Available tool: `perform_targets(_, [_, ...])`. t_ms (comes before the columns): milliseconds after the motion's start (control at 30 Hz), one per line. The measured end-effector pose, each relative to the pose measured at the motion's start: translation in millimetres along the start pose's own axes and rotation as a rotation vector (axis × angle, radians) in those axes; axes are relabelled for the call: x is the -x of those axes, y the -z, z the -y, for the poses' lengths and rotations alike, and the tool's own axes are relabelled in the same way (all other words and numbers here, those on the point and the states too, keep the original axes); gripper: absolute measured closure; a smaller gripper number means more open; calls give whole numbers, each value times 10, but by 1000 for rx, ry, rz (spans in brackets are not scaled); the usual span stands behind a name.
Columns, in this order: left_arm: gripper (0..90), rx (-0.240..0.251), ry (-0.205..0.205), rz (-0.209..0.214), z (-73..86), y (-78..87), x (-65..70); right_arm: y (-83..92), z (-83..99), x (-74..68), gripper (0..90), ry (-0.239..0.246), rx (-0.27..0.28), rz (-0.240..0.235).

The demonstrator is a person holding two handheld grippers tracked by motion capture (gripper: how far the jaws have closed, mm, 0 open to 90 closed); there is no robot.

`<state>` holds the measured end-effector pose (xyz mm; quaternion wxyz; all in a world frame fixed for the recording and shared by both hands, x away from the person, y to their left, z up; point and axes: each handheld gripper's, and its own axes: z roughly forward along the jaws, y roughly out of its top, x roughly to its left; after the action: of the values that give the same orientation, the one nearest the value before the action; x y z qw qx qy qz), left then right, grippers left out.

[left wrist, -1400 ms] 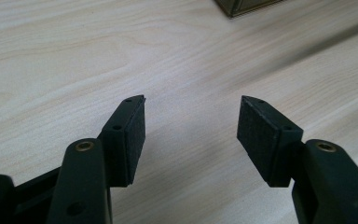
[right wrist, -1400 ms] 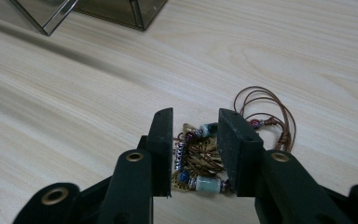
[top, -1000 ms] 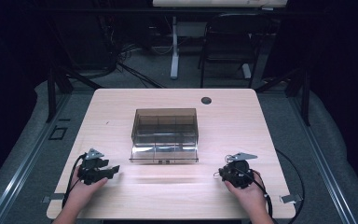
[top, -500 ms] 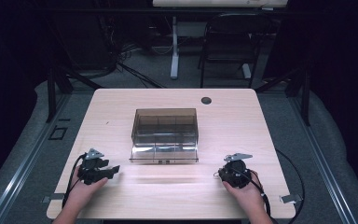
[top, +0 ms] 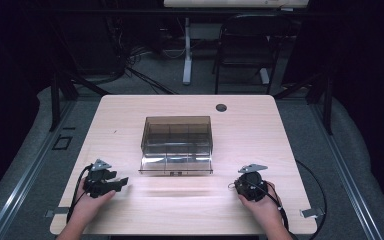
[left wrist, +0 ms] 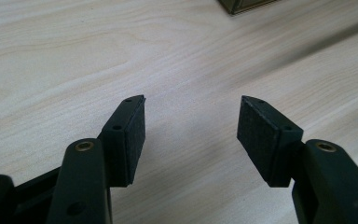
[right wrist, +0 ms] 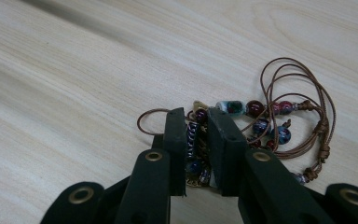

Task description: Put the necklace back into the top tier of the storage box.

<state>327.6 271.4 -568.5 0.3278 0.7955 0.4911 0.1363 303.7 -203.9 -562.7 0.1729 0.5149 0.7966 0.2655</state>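
We grasp beaded bracelet (right wrist: 261,123) in right gripper (right wrist: 196,122) near table (top: 260,125) front edge. Left gripper (left wrist: 191,119) released, empty. Smoky box (top: 176,142) mid-table; bracelet not yet inside.

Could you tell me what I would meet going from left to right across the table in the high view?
Left gripper → smoky clear box → right gripper, with the table hole lying farther back.

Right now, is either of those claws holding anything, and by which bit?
The right gripper pinches a beaded cord bracelet by its beaded stretch. The left gripper is open, empty.
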Motion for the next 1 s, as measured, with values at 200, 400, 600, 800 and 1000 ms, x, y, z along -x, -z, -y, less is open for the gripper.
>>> perform_targets(200, [421, -1, 2, 1, 1, 2, -4, 3, -1, -9, 835, 12, -11, 8])
perform_targets(400, [421, 0, 0, 0, 0, 2, -3, 0, 0, -4, 827, 2, -7, 0])
perform_targets(600, [421, 1, 2, 0, 0, 7, -5, 0, 1, -5, 826, 5, -7, 2])
perform_targets(800, [421, 1, 1, 0, 0, 4, -3, -2, -1, -24, 810, 21, -9, 8])
perform_targets(1000, [421, -1, -1, 0, 0, 4, -3, -2, -1, -26, 821, 25, -10, 16])
